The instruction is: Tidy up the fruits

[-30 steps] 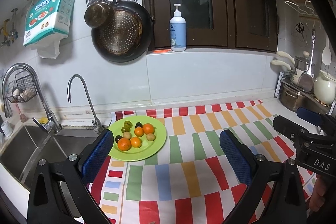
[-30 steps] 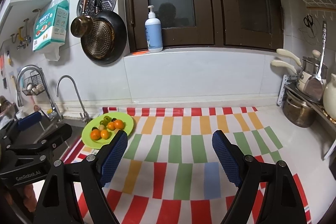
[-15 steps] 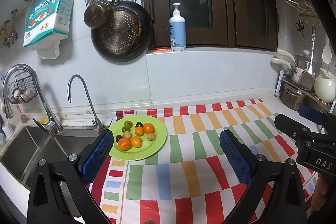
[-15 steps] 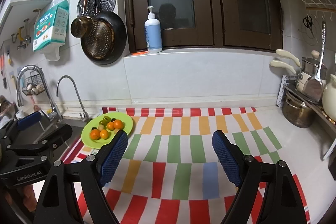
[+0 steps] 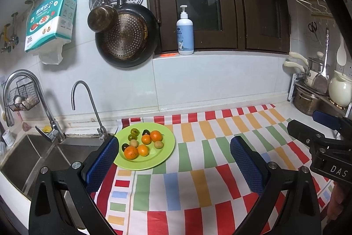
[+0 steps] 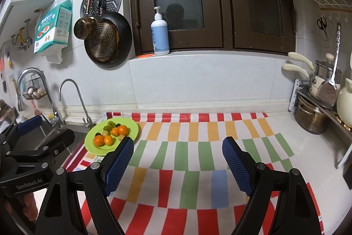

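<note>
At the far left, the sink (image 5: 26, 160) sits beside the counter, with 2 taps (image 5: 88, 102) rising behind it. Next comes the green plate (image 5: 162, 153) on the left end of the striped cloth (image 5: 198, 180), holding the fruits (image 5: 143, 143): 4 orange ones, plus smaller green, dark and tan ones, all clustered together. The left gripper (image 5: 175, 165) hovers just in front of the plate, its 2 blue pads (image 5: 102, 163) spread wide, holding nothing and touching nothing. Further right, the right gripper (image 6: 178, 165) hangs over the bare cloth, its fingers equally wide apart and empty. Pots (image 6: 310, 118) stand at the far right.
</note>
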Tool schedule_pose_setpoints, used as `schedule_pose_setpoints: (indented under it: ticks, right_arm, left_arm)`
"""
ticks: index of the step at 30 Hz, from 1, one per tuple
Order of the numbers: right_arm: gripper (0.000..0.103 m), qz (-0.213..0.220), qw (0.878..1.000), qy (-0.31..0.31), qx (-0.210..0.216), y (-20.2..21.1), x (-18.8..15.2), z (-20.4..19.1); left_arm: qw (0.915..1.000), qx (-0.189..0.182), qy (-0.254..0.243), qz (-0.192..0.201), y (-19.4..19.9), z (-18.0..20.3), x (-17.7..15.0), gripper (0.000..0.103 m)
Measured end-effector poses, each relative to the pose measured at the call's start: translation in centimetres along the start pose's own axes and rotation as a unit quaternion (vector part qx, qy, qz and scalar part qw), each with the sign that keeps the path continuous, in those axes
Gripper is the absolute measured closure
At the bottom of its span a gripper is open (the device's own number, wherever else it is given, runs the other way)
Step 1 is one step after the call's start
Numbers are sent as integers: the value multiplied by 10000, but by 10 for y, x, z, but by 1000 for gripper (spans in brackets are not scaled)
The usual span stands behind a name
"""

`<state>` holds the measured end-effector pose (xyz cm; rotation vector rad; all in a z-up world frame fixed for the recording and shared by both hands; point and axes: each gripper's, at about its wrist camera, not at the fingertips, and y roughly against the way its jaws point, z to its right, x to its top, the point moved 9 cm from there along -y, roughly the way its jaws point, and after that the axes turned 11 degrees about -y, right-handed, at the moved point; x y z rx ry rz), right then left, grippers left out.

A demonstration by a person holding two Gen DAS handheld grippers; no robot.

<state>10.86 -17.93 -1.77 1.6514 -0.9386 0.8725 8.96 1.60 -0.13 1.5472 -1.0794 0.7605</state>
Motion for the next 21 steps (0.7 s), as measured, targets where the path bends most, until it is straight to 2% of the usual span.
schedule_pose_setpoints:
  ticks: [21]
  right_arm:
    - [20,1,10000,17,-8,2,0,3]
  left_arm:
    - [10000,-50,-42,-20,1,1,-3,0]
